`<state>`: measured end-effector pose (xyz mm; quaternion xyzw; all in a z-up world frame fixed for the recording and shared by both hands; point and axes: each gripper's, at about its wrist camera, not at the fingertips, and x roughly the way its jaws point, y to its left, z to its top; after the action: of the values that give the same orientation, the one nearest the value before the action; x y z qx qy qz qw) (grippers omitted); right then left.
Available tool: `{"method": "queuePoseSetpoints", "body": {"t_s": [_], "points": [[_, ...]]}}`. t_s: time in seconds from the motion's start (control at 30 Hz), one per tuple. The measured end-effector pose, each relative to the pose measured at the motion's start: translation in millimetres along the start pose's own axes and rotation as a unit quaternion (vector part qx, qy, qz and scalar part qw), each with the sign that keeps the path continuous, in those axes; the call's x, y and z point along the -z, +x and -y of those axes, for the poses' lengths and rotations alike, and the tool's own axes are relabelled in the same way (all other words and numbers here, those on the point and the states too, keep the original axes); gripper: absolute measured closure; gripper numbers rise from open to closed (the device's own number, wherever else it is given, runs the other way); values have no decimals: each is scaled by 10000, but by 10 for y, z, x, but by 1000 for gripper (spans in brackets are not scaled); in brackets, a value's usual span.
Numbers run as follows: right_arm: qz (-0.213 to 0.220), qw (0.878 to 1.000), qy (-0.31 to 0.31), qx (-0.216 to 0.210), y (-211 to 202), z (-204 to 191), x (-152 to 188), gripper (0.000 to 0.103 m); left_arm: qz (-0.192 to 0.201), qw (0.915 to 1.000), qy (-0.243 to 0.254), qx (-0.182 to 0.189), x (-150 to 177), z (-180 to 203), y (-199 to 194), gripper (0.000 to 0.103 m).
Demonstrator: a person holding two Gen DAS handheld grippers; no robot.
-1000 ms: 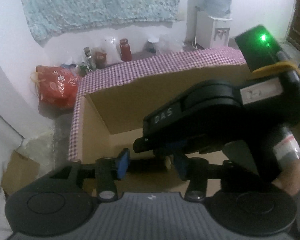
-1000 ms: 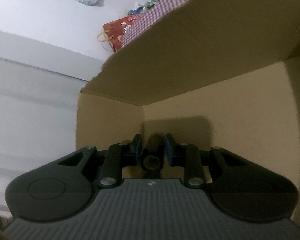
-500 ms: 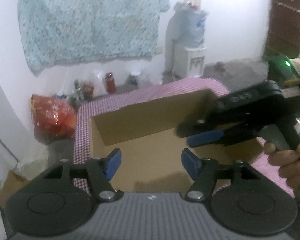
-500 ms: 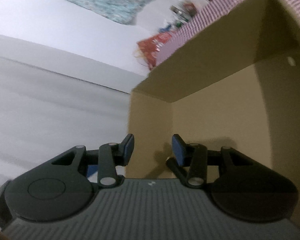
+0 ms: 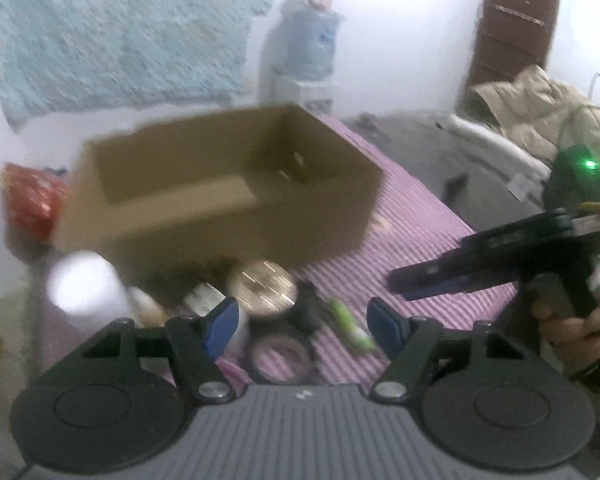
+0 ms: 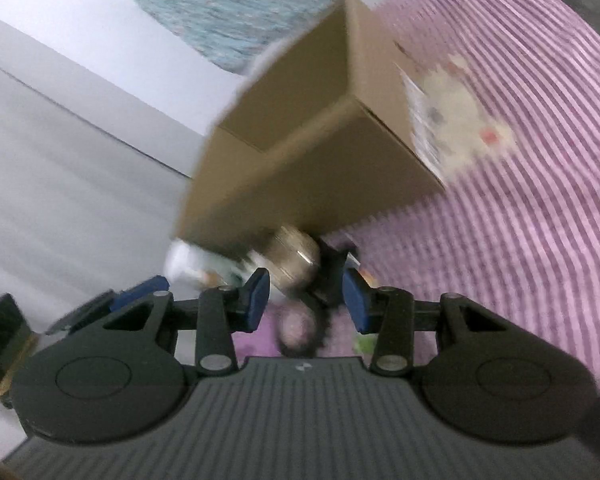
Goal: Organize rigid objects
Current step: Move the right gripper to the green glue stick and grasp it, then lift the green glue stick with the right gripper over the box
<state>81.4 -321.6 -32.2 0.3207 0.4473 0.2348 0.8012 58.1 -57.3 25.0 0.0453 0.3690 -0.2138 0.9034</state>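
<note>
An open cardboard box (image 5: 220, 200) stands on the purple checked cloth (image 5: 412, 224); it also shows in the right wrist view (image 6: 320, 152). In front of it lie several loose objects: a round gold tin (image 5: 262, 290), a tape roll (image 5: 280, 360), a green and black item (image 5: 344, 320) and a white container (image 5: 84, 288). My left gripper (image 5: 302, 326) is open and empty above these objects. My right gripper (image 6: 305, 300) is open and empty, above the gold tin (image 6: 296, 264); it also appears at the right of the left wrist view (image 5: 420, 284). Both views are blurred.
A red bag (image 5: 32, 204) lies left of the box. A water dispenser (image 5: 304, 56) stands at the back wall. A beige cloth heap (image 5: 540, 108) and a brown door (image 5: 516, 20) are at the right. The table's left edge runs beside the box.
Both grippers have pulled back out of the box and now hang over the loose objects in front of it. The right gripper has let go of a dark cylinder and opened.
</note>
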Motion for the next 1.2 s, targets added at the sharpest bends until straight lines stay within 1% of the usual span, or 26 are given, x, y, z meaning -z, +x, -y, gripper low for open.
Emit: {"method": "queuePoseSetpoints", "body": {"t_s": [0.1, 0.13, 0.2, 0.23, 0.3, 0.37, 0.4, 0.47, 0.57, 0.67, 0.77, 0.83, 0.93, 0.97, 1.0, 1.2], "points": [[-61, 9996, -78, 270, 143, 67, 157, 66, -215, 9996, 114, 168, 128, 200, 215, 32], [-76, 9993, -136, 353, 232, 46, 182, 66, -259, 9994, 175, 150, 137, 253, 286, 33], [-111, 9986, -279, 436, 327, 54, 195, 69, -381, 9988, 294, 72, 157, 350, 444, 43], [-130, 9980, -379, 488, 387, 25, 182, 74, -411, 9986, 336, 19, 176, 392, 506, 44], [-128, 9958, -628, 652, 486, -20, 167, 75, -445, 9979, 468, -106, 207, 461, 588, 47], [-146, 9931, -852, 797, 559, -94, 146, 78, -455, 9973, 564, -81, 211, 513, 664, 50], [-179, 9919, -927, 844, 603, -103, 137, 79, -498, 9971, 568, -55, 208, 524, 708, 52], [-267, 9905, -1005, 898, 665, -102, 113, 84, -622, 9966, 544, -54, 194, 515, 808, 56], [-317, 9898, -1086, 865, 752, -123, 71, 86, -770, 9957, 505, -40, 193, 509, 927, 57], [-347, 9903, -1092, 786, 754, -88, 64, 87, -867, 9948, 539, -18, 186, 520, 1009, 57], [-385, 9921, -984, 682, 719, -35, 56, 88, -980, 9931, 625, -154, 177, 559, 1106, 57], [-414, 9934, -883, 607, 699, 4, 44, 89, -969, 9928, 674, -218, 164, 577, 1141, 57], [-446, 9951, -727, 498, 685, 59, 14, 89, -955, 9927, 710, -216, 135, 585, 1170, 58], [-456, 9957, -667, 458, 681, 78, 4, 89, -942, 9928, 714, -206, 129, 586, 1177, 60], [-466, 9962, -611, 418, 678, 98, -6, 89, -927, 9929, 714, -197, 126, 588, 1177, 68], [-469, 9983, -249, 240, 634, 207, -44, 90, -858, 9932, 749, -222, 120, 609, 1166, 74]]}}
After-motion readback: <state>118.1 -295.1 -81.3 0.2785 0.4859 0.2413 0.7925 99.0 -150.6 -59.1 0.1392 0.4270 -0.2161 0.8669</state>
